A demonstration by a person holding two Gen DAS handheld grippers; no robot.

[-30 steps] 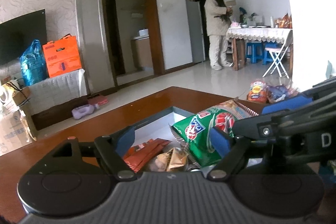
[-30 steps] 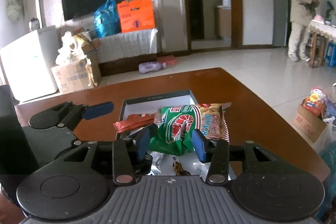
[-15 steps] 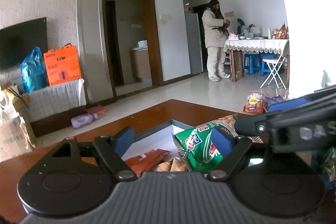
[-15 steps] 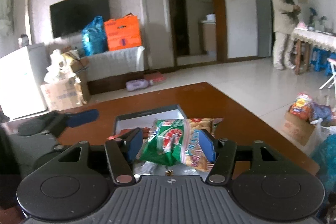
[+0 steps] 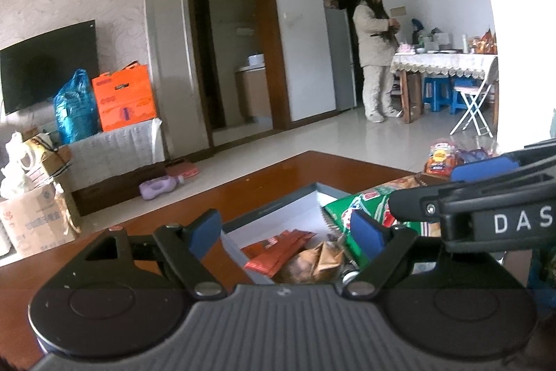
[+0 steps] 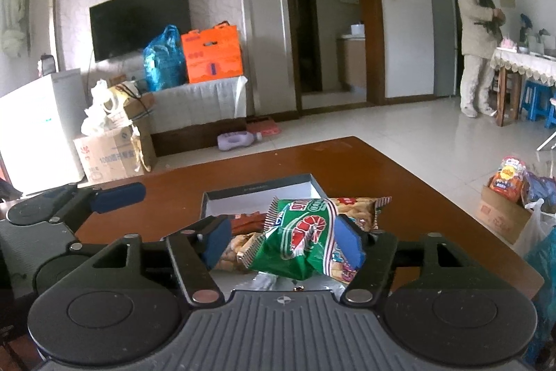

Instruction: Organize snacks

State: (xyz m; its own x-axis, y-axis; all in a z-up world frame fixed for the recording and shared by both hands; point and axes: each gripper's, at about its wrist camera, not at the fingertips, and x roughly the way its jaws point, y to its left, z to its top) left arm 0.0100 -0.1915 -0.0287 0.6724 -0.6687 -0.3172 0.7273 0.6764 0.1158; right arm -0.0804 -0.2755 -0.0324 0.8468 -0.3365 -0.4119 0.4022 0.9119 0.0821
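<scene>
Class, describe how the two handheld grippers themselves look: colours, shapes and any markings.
Both grippers, left gripper and right gripper, share one design: black linkage arms on silver pivot pins, round black discs either side, a ribbed grey body, and blue fingertip pads. The right one's side bears white letters "DAS". No hands or sleeves show.

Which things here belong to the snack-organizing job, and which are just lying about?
Part of the job:
- grey box
- green prawn cracker bag
- orange sachets
- right gripper, jaws just opening around the green bag
- left gripper, open

Lying about:
- purple bottle
- orange carton
- blue bag
- cardboard box
</scene>
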